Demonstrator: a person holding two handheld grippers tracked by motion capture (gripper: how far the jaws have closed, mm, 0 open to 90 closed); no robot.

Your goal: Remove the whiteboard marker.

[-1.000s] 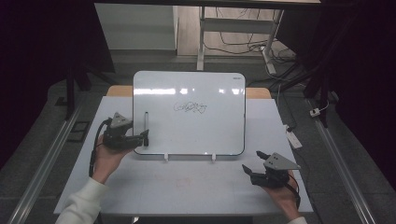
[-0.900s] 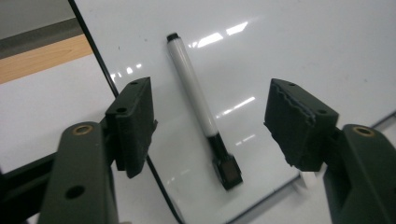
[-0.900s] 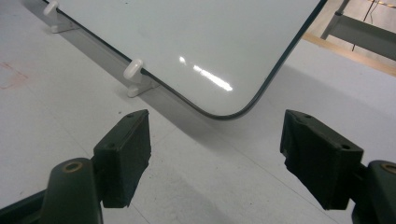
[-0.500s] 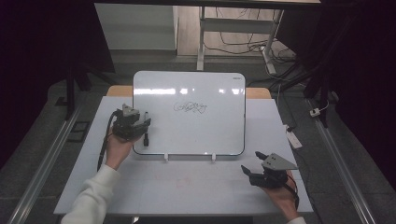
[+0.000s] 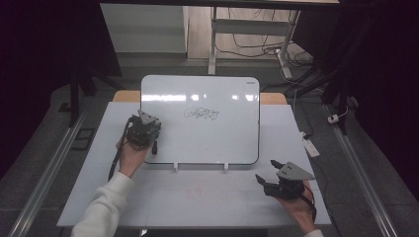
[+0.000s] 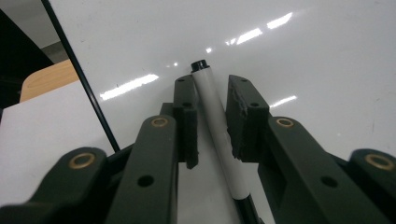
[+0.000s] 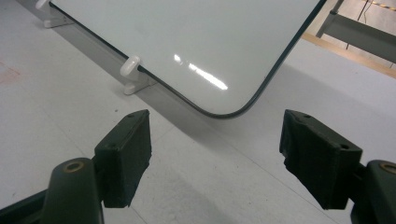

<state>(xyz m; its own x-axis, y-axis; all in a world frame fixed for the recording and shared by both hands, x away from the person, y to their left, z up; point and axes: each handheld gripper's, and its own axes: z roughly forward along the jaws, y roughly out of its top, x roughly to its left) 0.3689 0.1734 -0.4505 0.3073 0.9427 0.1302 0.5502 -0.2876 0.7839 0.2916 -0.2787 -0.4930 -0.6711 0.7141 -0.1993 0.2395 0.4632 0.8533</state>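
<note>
Left gripper [image 6: 210, 123]: jaws clamped on a white marker [image 6: 215, 126], held over the whiteboard's left part; barrel ran lengthwise between the pads, black end poking past the tips toward the board face.
Right gripper [image 7: 215, 156]: jaws wide apart, nothing between them, parked on the table [image 5: 207, 197] just off the board's near right corner.
Whiteboard [image 5: 202, 136]: largest item, ahead of both grippers, propped on small white clips [image 7: 130, 70] along its near edge; a small scribble [image 5: 201, 114] sat ahead and right of the left gripper.
Marker handling: judged light, rigid, smooth plastic, so likely to slide or twist under tip pressure. Best grip looked mid-barrel, square across the pads, as held.
Tip contact: couldn't tell if the marker end touched the board.
</note>
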